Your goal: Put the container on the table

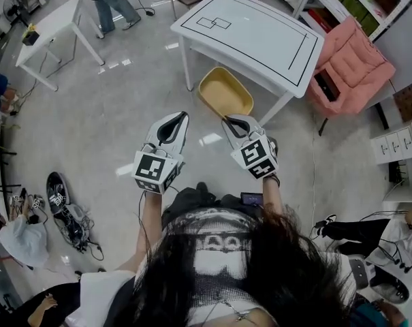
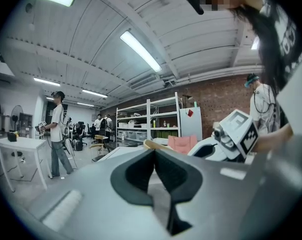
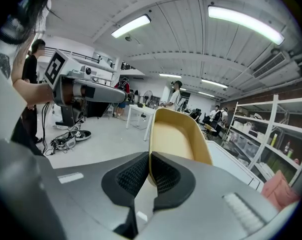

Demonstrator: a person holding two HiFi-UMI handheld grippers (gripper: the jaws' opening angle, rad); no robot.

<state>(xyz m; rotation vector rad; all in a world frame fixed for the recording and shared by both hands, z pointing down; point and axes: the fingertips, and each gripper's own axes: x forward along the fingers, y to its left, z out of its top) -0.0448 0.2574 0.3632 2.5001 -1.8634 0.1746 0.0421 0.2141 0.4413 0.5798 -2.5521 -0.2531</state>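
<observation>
White rectangular table with black line markings [image 1: 260,19] sits ahead of both claws, a little right of your right one. The shallow tan oval plastic container [image 1: 225,94] is in the air, sticking out ahead of the right gripper [image 1: 231,122] toward that table. Its long axis runs on from the jaws, away from you, and the far end is at the table's near edge. The right claw is clenched on the container's near rim, one pad inside the wall and one outside. The left gripper [image 1: 173,122] is just beside it, jaws pressed together on nothing and clear of the container.

What the move turns on: the table is forward of the claw, the container already points at it, and your right hand alone carries. My read is that you go forward past the table edge, then lower. Pinched at one end, the tub may droop at the far end.

View differences:
- Head view gives the layout of container against table edge, but not height — I can't tell whether the base clears the tabletop.
- Right gripper view shows the grip itself and an empty interior, with white tabletop just right of the tub.
- Left gripper view confirms that claw is empty. It catches only a sliver of tan rim beyond its jaws.
</observation>
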